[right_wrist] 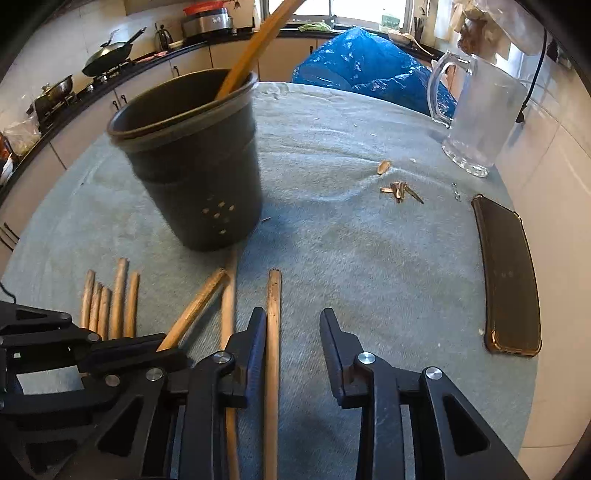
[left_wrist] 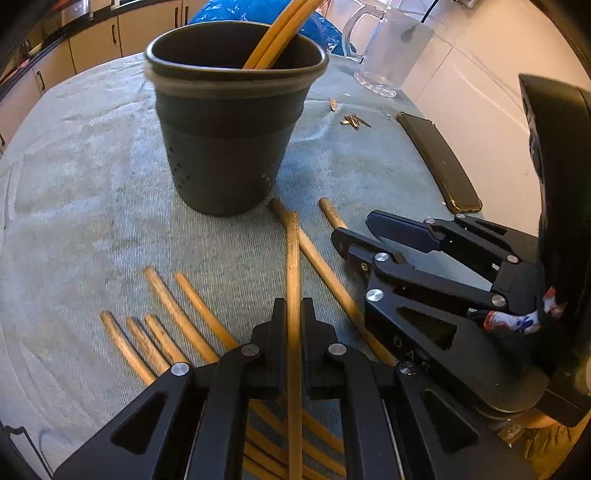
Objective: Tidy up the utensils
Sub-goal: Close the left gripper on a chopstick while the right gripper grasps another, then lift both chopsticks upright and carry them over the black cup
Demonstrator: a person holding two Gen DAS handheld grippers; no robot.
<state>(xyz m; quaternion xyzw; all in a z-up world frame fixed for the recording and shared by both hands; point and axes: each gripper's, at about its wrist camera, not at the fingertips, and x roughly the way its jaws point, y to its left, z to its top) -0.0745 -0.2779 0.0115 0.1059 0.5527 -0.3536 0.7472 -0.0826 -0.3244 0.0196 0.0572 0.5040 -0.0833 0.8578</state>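
Observation:
A dark grey utensil cup (left_wrist: 229, 140) stands on the grey-green cloth with chopsticks (left_wrist: 277, 33) leaning in it; it also shows in the right wrist view (right_wrist: 195, 166). Several wooden chopsticks (left_wrist: 162, 325) lie loose on the cloth in front of it. My left gripper (left_wrist: 293, 314) is shut on one chopstick (left_wrist: 293, 266) that points toward the cup. My right gripper (right_wrist: 293, 325) is open, low over the cloth, with one chopstick (right_wrist: 274, 332) lying between its fingers, close to the left finger. The right gripper also shows at the right of the left wrist view (left_wrist: 354, 230).
A black phone (right_wrist: 511, 277) lies on the cloth at the right. A glass pitcher (right_wrist: 476, 118) stands far right, with seed husks (right_wrist: 400, 190) near it. A blue plastic bag (right_wrist: 369, 62) sits behind the table. Kitchen counters run along the back left.

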